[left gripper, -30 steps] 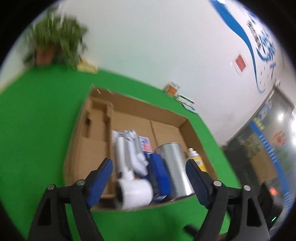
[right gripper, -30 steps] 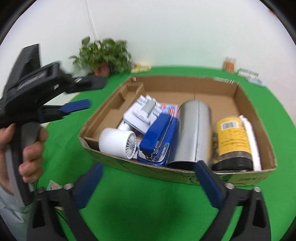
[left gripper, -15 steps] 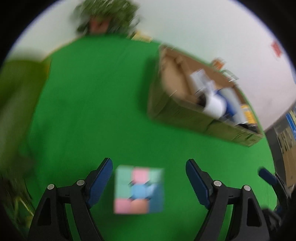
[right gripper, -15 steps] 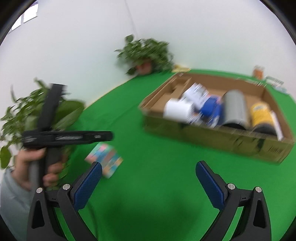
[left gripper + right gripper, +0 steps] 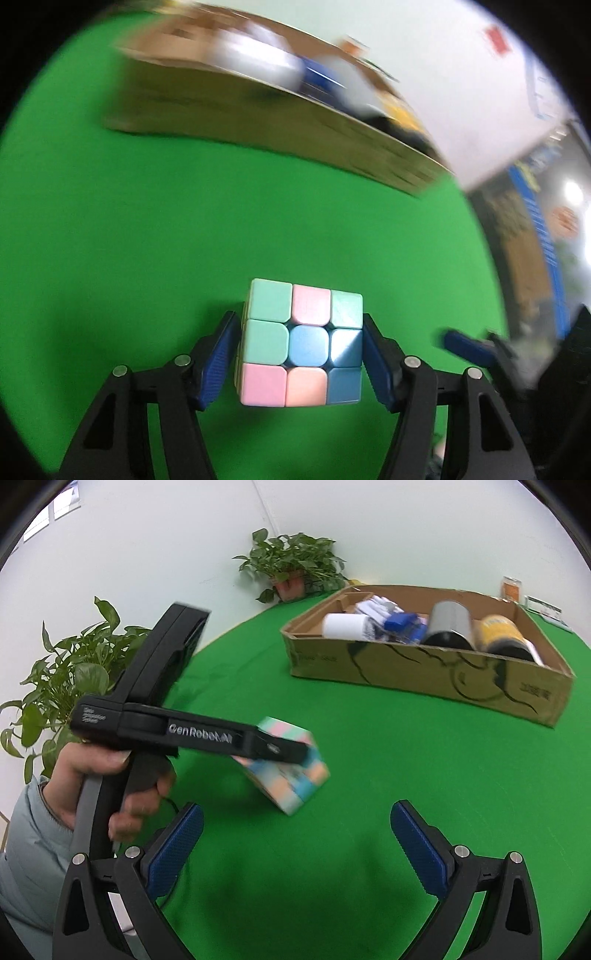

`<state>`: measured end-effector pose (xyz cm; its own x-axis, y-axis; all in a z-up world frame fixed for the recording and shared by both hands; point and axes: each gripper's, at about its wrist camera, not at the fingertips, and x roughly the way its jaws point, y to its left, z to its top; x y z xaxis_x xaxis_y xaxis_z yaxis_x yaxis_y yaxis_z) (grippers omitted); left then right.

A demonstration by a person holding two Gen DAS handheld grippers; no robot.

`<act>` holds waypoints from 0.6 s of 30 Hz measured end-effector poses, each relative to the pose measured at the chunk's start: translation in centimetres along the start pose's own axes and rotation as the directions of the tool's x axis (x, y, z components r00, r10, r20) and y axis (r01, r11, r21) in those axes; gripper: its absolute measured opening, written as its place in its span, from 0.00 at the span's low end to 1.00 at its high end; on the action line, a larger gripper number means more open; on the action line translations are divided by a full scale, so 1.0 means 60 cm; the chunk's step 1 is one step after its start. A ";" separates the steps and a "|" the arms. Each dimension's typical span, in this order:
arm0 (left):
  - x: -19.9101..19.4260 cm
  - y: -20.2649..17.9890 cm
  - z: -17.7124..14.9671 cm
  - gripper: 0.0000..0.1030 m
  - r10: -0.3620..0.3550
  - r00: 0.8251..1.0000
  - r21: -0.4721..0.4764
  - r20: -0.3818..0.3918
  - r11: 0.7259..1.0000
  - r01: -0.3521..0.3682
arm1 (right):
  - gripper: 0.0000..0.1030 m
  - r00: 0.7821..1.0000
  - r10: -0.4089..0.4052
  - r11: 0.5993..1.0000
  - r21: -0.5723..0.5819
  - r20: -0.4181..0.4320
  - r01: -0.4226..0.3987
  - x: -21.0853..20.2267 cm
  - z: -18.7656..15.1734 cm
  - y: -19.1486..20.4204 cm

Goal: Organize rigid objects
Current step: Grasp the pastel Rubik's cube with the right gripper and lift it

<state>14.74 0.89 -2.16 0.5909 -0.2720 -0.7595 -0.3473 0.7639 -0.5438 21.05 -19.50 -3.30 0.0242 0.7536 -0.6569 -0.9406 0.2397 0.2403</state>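
A pastel puzzle cube (image 5: 301,347) sits between the blue pads of my left gripper (image 5: 299,354), which is shut on it just above the green cloth. In the right wrist view the cube (image 5: 291,775) is tilted, held in the left gripper (image 5: 284,753). My right gripper (image 5: 295,842) is open and empty, low over the cloth near the cube. The cardboard box (image 5: 424,672) stands beyond, holding a white roll (image 5: 345,626), a blue stapler (image 5: 400,622), a silver can (image 5: 448,624) and a yellow-labelled jar (image 5: 502,635).
The box (image 5: 277,107) is blurred in the left wrist view. Potted plants stand at the back (image 5: 291,568) and at the left table edge (image 5: 70,672). Small items (image 5: 511,587) lie behind the box. Green cloth (image 5: 406,757) covers the table.
My left gripper swung away from the box, came down over the cube and closed on it. My right gripper pulled back from the box and stayed open.
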 end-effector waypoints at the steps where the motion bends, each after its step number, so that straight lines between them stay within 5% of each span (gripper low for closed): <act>1: 0.022 -0.032 -0.008 0.61 -0.063 0.997 0.038 -0.041 0.997 0.064 | 0.99 1.000 -0.022 1.000 0.003 -0.004 0.022 -0.008 -0.010 -0.011; 3: 0.038 -0.066 -0.017 0.61 -0.098 0.993 0.091 -0.069 0.990 0.104 | 0.99 0.998 -0.056 0.998 0.009 -0.010 0.056 -0.024 -0.023 -0.029; 6: 0.021 -0.099 -0.025 0.61 -0.110 0.994 0.137 -0.006 0.984 0.110 | 0.99 0.996 -0.093 0.995 -0.023 -0.016 0.093 -0.043 -0.040 -0.052; 14: -0.031 -0.041 -0.059 0.62 -0.099 0.992 -0.009 0.079 0.995 0.100 | 0.97 0.990 -0.102 0.982 -0.169 -0.095 0.085 0.005 -0.040 -0.064; 18: -0.022 -0.038 -0.078 0.62 -0.105 0.992 -0.050 0.067 0.993 0.108 | 0.81 0.992 -0.086 0.983 -0.168 -0.091 0.070 0.024 -0.037 -0.053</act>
<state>11.34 -3.27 -1.60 0.6712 -0.3110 -0.6729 -0.3177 0.6995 -0.6401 23.31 -20.54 -6.61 0.0744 0.6713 -0.7375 -0.9800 0.1859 0.0704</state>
